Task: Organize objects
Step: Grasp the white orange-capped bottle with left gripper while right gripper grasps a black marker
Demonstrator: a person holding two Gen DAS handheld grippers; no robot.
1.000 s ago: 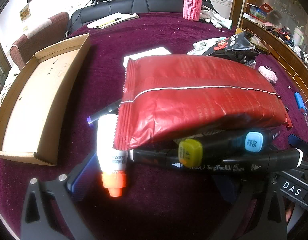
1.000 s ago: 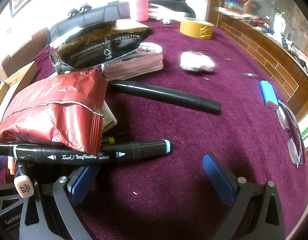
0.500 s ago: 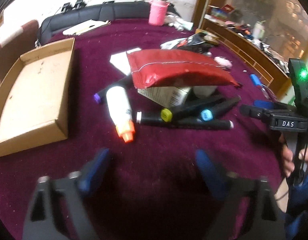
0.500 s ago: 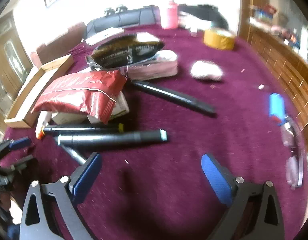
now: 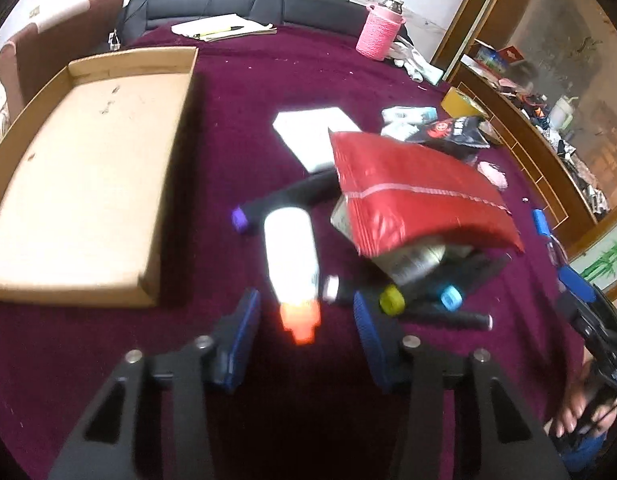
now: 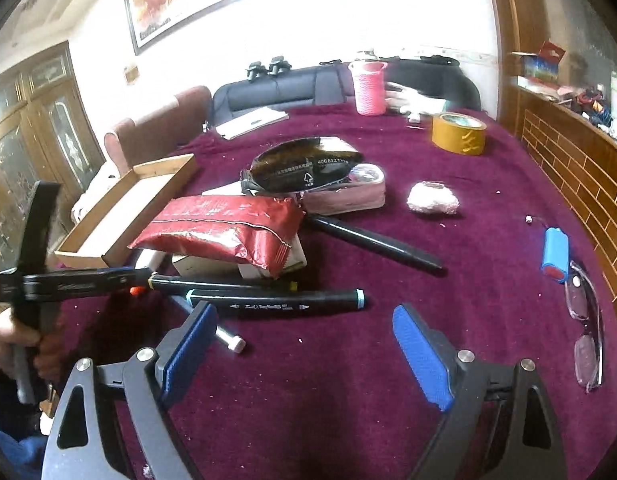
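Note:
A white bottle with an orange cap (image 5: 293,268) lies on the purple cloth, cap toward me. My left gripper (image 5: 306,340) is open, its blue pads either side of the orange cap, apart from it. A red snack bag (image 5: 412,192) rests on a small box and several black markers (image 5: 448,316). An empty cardboard tray (image 5: 88,184) lies to the left. My right gripper (image 6: 304,352) is open and empty, just short of a black marker (image 6: 276,300). The red bag also shows in the right wrist view (image 6: 224,228).
A black snack bag (image 6: 304,164) on a pink pouch, a pink fluffy item (image 6: 432,198), a tape roll (image 6: 460,133), a blue battery (image 6: 555,249) and glasses (image 6: 588,336) lie right. A pink cup (image 5: 378,32) and papers sit far back. A white card (image 5: 316,136) lies mid-table.
Both grippers pulled back and up from the pile. The left gripper then came forward again over the bottle's orange cap, and its jaws stand narrower than before.

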